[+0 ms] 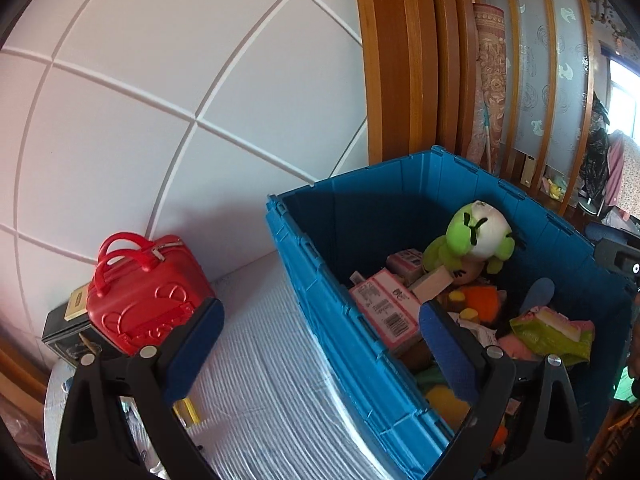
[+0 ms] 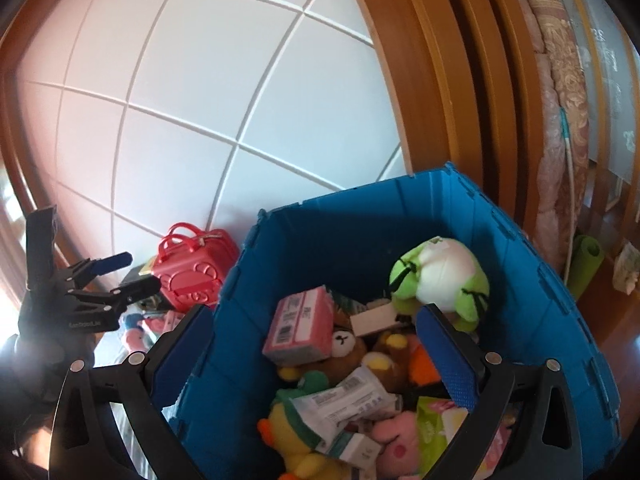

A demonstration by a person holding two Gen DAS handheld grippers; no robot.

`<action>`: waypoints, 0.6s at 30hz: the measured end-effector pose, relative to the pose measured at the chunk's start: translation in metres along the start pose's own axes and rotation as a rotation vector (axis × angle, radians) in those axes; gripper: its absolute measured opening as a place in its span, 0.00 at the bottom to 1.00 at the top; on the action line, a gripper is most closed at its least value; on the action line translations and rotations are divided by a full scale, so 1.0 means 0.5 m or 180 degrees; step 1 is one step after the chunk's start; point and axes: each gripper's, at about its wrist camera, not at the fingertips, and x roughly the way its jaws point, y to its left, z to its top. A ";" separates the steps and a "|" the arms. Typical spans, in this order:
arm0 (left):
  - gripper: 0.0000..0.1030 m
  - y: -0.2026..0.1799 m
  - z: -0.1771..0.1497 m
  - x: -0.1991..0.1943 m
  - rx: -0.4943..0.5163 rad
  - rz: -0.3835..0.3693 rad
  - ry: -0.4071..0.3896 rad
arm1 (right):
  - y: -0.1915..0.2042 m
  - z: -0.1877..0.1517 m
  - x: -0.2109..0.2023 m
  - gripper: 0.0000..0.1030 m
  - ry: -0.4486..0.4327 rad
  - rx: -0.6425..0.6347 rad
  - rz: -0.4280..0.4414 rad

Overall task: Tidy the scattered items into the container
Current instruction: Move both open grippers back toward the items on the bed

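A blue plastic crate (image 1: 320, 280) (image 2: 520, 248) holds plush toys and boxes, with a green frog plush (image 1: 476, 236) (image 2: 440, 276) and a pink box (image 1: 384, 308) (image 2: 300, 324) on top. A small red suitcase (image 1: 144, 292) (image 2: 192, 272) stands outside the crate to its left, on a black box (image 1: 64, 328) by the wall. My left gripper (image 1: 320, 320) is open and empty, straddling the crate's left wall; it also shows in the right wrist view (image 2: 132, 272). My right gripper (image 2: 312, 332) is open and empty above the crate's contents.
A white ribbed mat (image 1: 260, 360) covers the surface left of the crate. A white panelled wall (image 1: 160, 100) stands behind. A wooden door frame (image 1: 400, 60), a rolled carpet (image 2: 560, 120) and a green roll (image 2: 584, 264) stand at the right.
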 end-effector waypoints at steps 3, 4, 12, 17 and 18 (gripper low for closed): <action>0.96 0.026 -0.039 -0.021 -0.0057 0.0071 0.0023 | 0.044 -0.002 -0.006 1.00 0.0009 -0.0077 0.0103; 0.96 0.038 -0.053 -0.029 -0.0108 0.0077 0.0036 | 0.060 -0.003 -0.006 1.00 0.0027 -0.0102 0.0138; 0.96 0.172 -0.180 -0.087 -0.0460 0.0269 0.0168 | 0.227 -0.022 0.002 1.00 0.0147 -0.0447 0.0385; 0.96 0.279 -0.268 -0.118 -0.0654 0.0501 0.0290 | 0.334 -0.060 0.029 1.00 0.0301 -0.0601 0.0493; 0.96 0.302 -0.287 -0.123 -0.0701 0.0534 0.0325 | 0.356 -0.072 0.037 1.00 0.0339 -0.0629 0.0513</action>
